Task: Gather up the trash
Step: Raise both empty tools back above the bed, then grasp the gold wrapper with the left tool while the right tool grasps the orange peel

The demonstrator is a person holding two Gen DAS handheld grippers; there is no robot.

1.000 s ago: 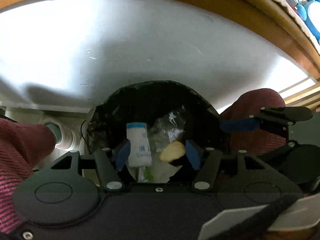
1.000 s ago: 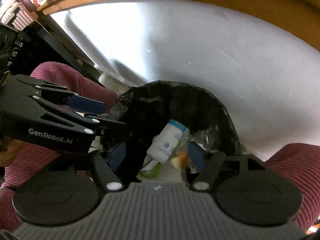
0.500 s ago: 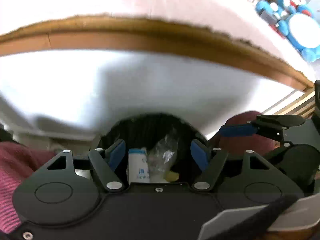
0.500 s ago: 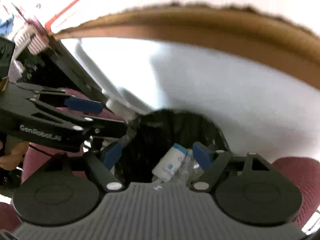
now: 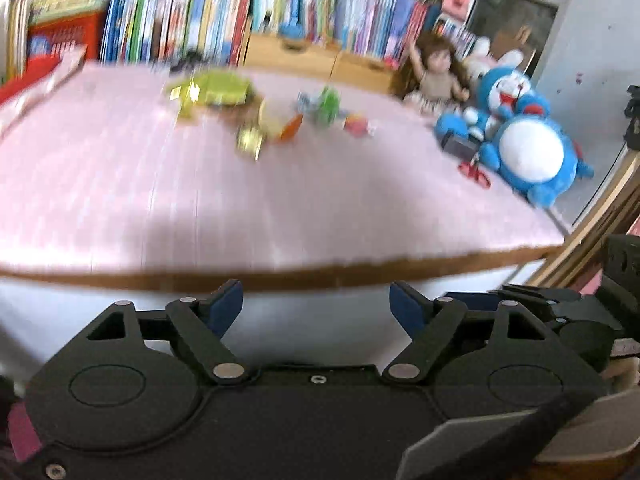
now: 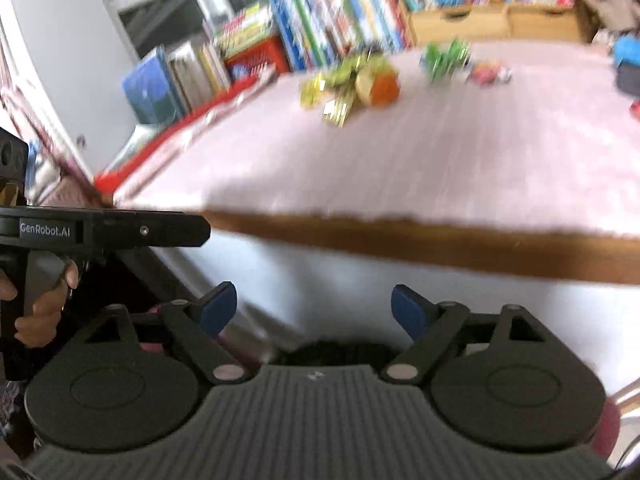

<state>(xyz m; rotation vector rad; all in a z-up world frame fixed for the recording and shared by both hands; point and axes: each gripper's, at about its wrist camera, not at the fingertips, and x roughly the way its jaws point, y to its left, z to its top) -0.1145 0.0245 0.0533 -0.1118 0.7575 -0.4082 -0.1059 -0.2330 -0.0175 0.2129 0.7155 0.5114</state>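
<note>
Both tools, the left tool (image 5: 316, 308) and the right tool (image 6: 314, 310), stand wide and empty at the near edge of the desk (image 5: 280, 216), their blue-padded jaws having just been opening with nothing between them. A second ago each looked down into a black-lined bin holding a small white bottle, clear wrapping and a scrap of peel; now both have swung up to face the pink, finely ribbed desk cover, and only a sliver of the bin's dark liner (image 6: 340, 350) shows low in the right view. That suggests one drop is done and the next pickup is starting. Remaining trash sits at the far side of the desk: crinkled gold foil wrappers (image 5: 250, 142), a rounded orange-and-yellow peel (image 5: 282, 124), a crumpled green wrapper (image 5: 328, 106) and a small pink-red scrap (image 5: 356, 124), all blurred. A green sheet (image 5: 220, 88) lies far left of them. Soft blue plush toys (image 5: 528, 148) and a doll (image 5: 434, 68) sit at the far right, with rows of glossy books (image 5: 180, 8) behind.
</note>
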